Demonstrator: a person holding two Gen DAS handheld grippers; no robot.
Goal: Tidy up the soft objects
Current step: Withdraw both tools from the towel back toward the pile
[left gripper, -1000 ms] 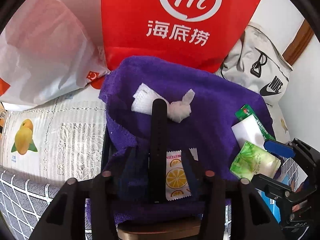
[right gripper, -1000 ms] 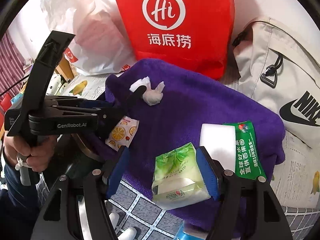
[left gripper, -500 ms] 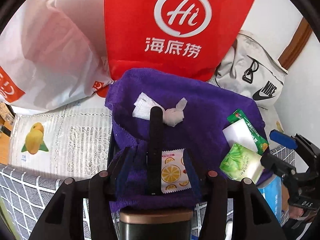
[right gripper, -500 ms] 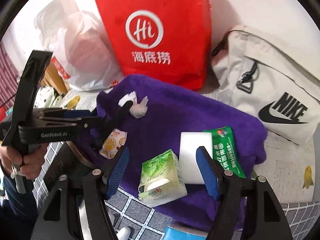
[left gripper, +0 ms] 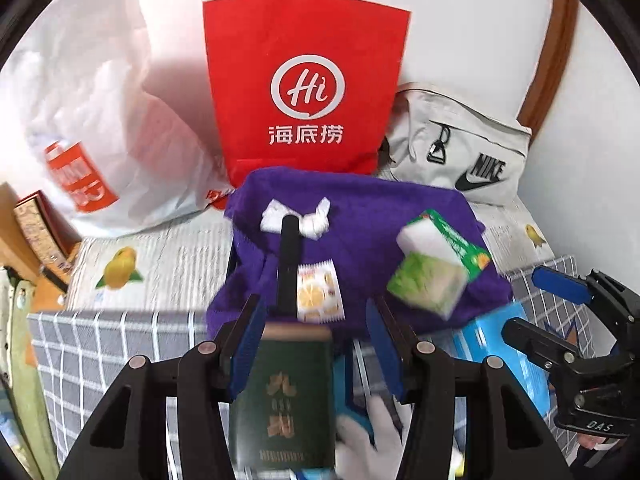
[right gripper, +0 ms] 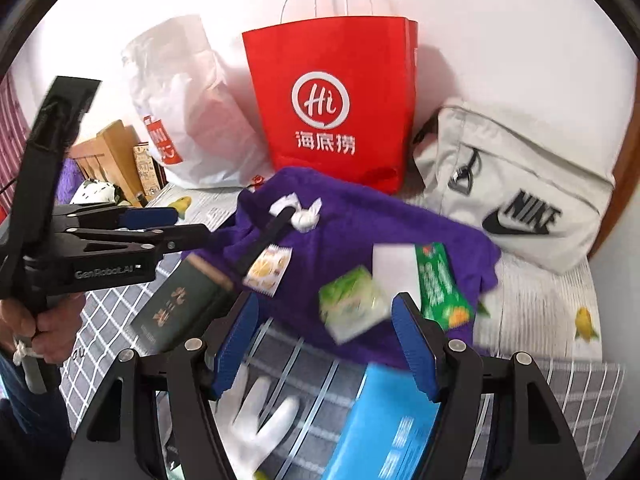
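Several soft pieces lie on the plush purple towel [left gripper: 360, 216]: a crinkly green tissue pack [right gripper: 354, 306] at its 5 o'clock, a lemon-print sachet [left gripper: 320, 292] and a twisted white tissue [left gripper: 316, 222]. Both the left gripper [left gripper: 314, 334] and the right gripper [right gripper: 324, 340] hang part-open and empty. Judging by this, squeeze the yielding tissue pack squarely across its flat sides, clear of the stiff red paper bag [left gripper: 306, 92] at 12 o'clock.

Fuzzy purple cloth towel [left gripper: 360, 208]: matt, napped. Red paper carrier bag [left gripper: 304, 80]: smooth. Crinkled white plastic bag [left gripper: 100, 112]: glossy. Green tissue packet [right gripper: 354, 306]: shiny film.
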